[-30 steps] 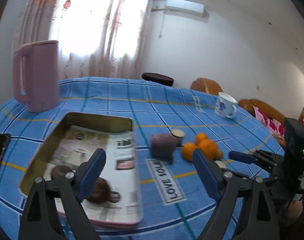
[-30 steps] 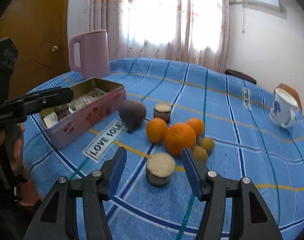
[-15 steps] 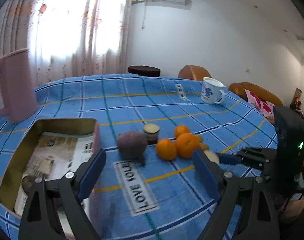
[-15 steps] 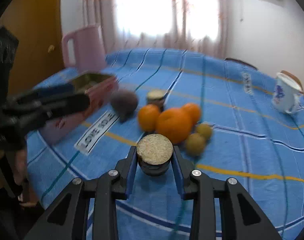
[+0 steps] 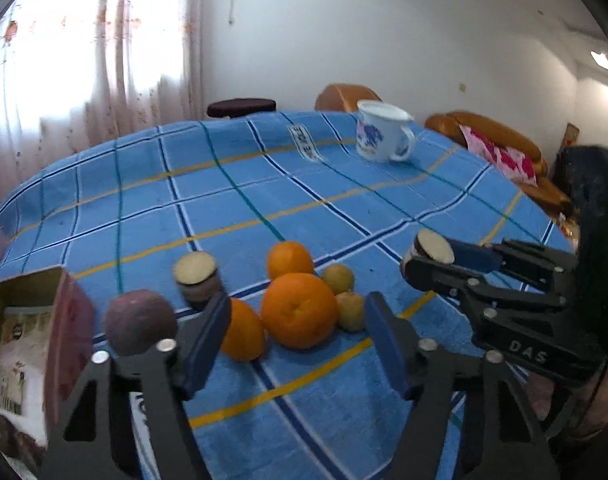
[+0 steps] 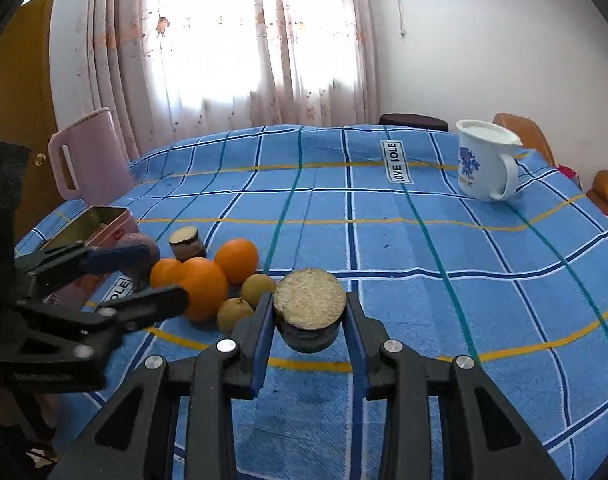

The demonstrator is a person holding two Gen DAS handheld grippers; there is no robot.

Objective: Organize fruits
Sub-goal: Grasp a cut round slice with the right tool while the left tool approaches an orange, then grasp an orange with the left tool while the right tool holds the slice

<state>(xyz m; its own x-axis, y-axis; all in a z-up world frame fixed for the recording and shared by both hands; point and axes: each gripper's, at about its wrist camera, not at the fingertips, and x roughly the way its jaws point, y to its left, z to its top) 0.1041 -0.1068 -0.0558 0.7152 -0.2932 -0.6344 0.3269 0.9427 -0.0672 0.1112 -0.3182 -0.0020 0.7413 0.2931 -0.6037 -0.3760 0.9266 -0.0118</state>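
Observation:
My right gripper (image 6: 308,322) is shut on a cut purple fruit half (image 6: 309,312) with a pale flat face and holds it above the blue checked cloth; it shows in the left wrist view (image 5: 430,248) too. My left gripper (image 5: 298,334) is open just in front of three oranges (image 5: 298,310) and two small yellow-green fruits (image 5: 350,310). A whole purple fruit (image 5: 140,320) and another cut half (image 5: 198,276) sit left of the oranges. The open pink tin (image 5: 70,324) stands at the far left.
A white mug with a blue print (image 6: 484,166) stands at the back right of the table. A pink jug (image 6: 90,158) stands at the back left. Chairs and a dark stool (image 5: 242,107) ring the table's far edge.
My right gripper closed on the cut fruit half and lifted it off the cloth. My left gripper swung right, away from the tin, toward the pile of oranges.

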